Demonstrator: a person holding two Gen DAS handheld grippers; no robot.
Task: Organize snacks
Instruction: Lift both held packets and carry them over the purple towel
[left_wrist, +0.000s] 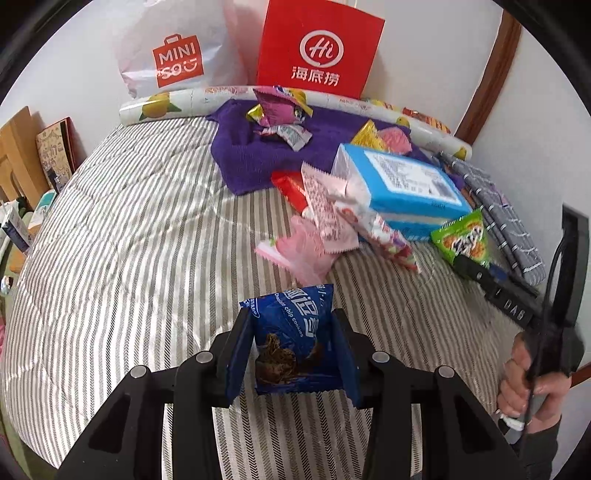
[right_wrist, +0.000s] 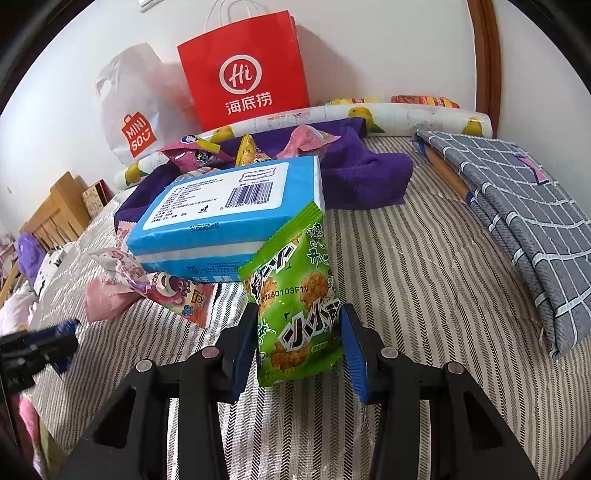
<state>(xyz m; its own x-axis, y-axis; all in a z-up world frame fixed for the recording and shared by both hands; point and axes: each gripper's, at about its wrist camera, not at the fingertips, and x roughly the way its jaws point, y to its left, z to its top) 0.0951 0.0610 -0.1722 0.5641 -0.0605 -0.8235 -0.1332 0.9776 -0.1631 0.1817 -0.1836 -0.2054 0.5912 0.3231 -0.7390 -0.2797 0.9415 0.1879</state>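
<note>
My left gripper (left_wrist: 293, 350) is shut on a blue chocolate chip cookie packet (left_wrist: 291, 336) and holds it above the striped bed cover (left_wrist: 129, 240). My right gripper (right_wrist: 299, 336) is shut on a green snack packet (right_wrist: 299, 306); the packet also shows in the left wrist view (left_wrist: 463, 236), at the right. A pile of snacks lies ahead: a light blue box (left_wrist: 399, 184), also in the right wrist view (right_wrist: 229, 218), pink packets (left_wrist: 314, 240) and a pink bear packet (right_wrist: 166, 291). More small packets (left_wrist: 277, 107) lie on a purple towel (left_wrist: 258, 155).
A red paper bag (left_wrist: 319, 48) and a white Miniso bag (left_wrist: 173, 55) stand against the wall behind a lemon-print roll (left_wrist: 166, 105). A folded grey checked cloth (right_wrist: 517, 206) lies on the right. A wooden headboard (right_wrist: 55, 214) is at the left.
</note>
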